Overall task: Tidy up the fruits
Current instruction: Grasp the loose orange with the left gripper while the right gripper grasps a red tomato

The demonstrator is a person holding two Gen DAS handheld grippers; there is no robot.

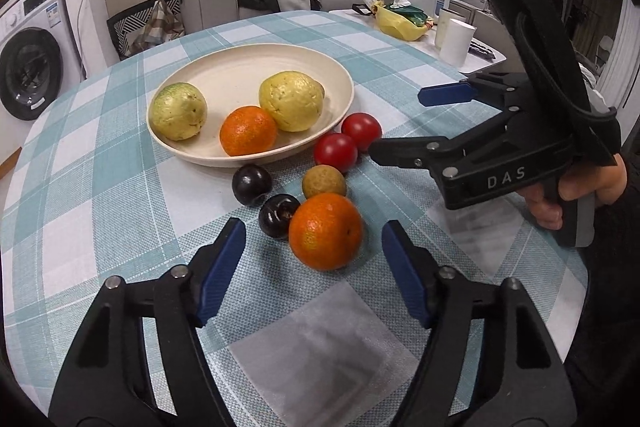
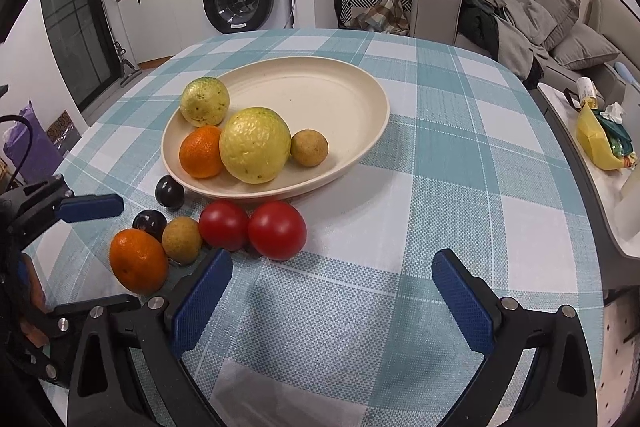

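Round glossy orange [image 1: 325, 231] on checked woven desk cloth [image 1: 100, 163], oval cream plate [image 1: 256, 67], left hand-held gripper [image 1: 314, 267] parted, empty, right hand-held gripper [image 2: 332, 299] wide apart

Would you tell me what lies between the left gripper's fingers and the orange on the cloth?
Nothing: in the left wrist view only bare checked tablecloth separates the left gripper from the orange.

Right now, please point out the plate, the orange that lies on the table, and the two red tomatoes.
plate [image 2: 344, 87], right wrist view, bare inner floor.
orange [image 1: 326, 231], left wrist view, middle of its skin.
tomatoes [image 2: 277, 230], right wrist view, middle of the right one; the other touches it on the left.
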